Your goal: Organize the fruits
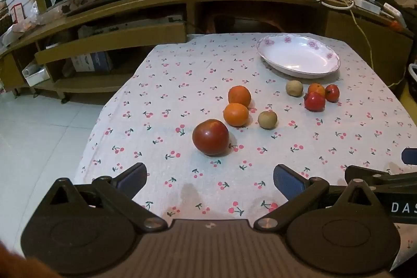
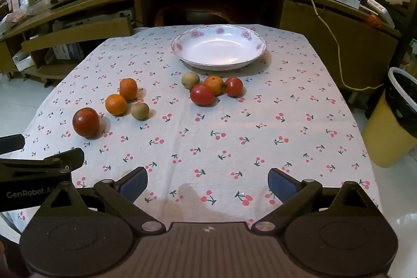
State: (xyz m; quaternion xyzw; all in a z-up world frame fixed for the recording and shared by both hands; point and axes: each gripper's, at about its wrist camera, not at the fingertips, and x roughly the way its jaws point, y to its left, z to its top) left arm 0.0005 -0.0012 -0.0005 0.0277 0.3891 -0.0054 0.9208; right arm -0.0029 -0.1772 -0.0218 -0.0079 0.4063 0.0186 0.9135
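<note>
Left gripper (image 1: 209, 177) and right gripper (image 2: 207, 180): jaws released, nothing held, over the near table (image 2: 299, 100) edge. Eight fruits loose on the cloth; big tomato (image 1: 210, 136) at 12 o'clock of left jaws. Plate (image 2: 219, 46) bare, far side.

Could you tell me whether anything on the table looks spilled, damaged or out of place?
Nothing looks damaged. A faint damp-looking stain marks the tablecloth near its front edge, between the right gripper's open jaws. The plate sits empty while eight fruits lie loose on the cloth, including the large tomato.
</note>
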